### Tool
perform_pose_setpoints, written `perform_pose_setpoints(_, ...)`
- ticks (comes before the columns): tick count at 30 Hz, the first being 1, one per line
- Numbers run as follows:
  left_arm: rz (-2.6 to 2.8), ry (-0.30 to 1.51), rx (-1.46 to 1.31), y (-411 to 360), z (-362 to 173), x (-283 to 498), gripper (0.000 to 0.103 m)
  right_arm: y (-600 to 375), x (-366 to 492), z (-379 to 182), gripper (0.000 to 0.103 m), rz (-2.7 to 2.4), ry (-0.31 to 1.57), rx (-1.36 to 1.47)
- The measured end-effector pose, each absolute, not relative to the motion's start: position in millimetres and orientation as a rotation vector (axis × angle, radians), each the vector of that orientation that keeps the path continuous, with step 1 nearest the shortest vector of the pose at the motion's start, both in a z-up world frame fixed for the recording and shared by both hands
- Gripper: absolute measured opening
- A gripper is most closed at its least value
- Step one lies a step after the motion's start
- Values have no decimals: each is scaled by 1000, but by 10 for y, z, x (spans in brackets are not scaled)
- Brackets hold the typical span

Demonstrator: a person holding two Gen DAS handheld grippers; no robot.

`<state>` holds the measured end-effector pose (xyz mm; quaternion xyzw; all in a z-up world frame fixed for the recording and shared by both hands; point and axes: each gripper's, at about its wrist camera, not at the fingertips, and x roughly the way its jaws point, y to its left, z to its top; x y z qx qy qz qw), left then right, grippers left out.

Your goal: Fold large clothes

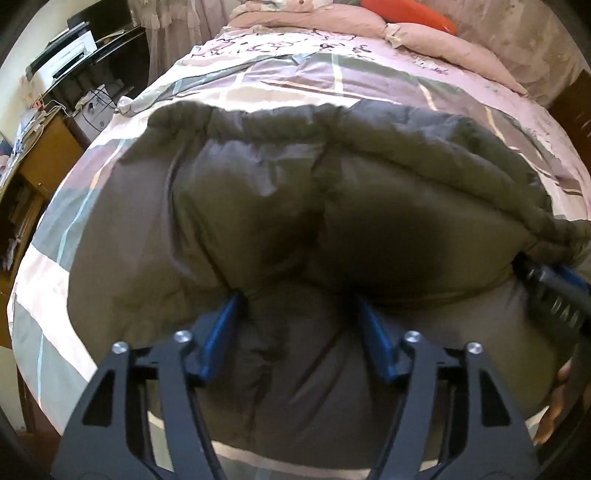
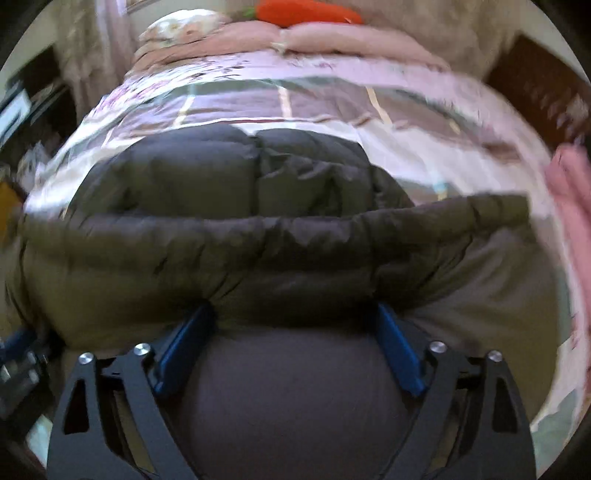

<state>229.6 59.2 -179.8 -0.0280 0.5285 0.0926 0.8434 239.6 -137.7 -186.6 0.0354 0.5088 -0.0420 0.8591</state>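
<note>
A dark olive-brown puffer jacket lies spread across a bed covered with a plaid blanket of pink, grey and cream blocks.

In the left wrist view, the left gripper has its two blue-padded fingers spread wide, with a thick fold of the jacket bulging between them and over their tips. The tips are buried under the fabric, so whether they pinch it cannot be told. Ahead of this gripper the jacket's quilted edge runs across in a gathered ridge. To its right, the right gripper shows at the jacket's side, pushed in under the padded edge.

In the right wrist view, which is blurred, the right gripper also has its blue fingers set wide apart, with smooth dark fabric swelling between them and a quilted roll of the jacket lying just over the tips. Its hold on the cloth cannot be told either.

Far ahead of both grippers, at the head of the bed, pink pillows are stacked with an orange plush carrot on top. To the left of the left gripper, beyond the bed, a white printer sits on a dark shelf above a wooden desk.
</note>
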Motion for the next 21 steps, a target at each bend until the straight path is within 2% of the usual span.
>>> perform_pose_setpoints(3,191,1106,-57,592,-1774,2288,69,-1401,2332,-1871,96,-71,1059,79)
perform_pose_setpoints(4,173,1094,-70,590,-1728,2254,65,-1423,2246,-1793,93,-69,1048,100)
perform_pose_setpoints(7,129,1025,-95,621,-1401,2049,64,-1469,1878,-1406,93,-75,992,128)
perform_pose_setpoints(12,86,809,-108,544,-613,1478,76,-1459,989,-626,93,-93,755,98)
perform_pose_setpoints(14,76,721,-75,446,-346,1199,86,-1491,534,-404,101,-123,642,109)
perform_pose_setpoints(16,69,668,-31,334,-216,948,91,-1533,264,-310,102,-150,587,123)
perform_pose_setpoints(21,60,605,78,79,-80,450,101,-1456,41,-374,102,-195,624,69)
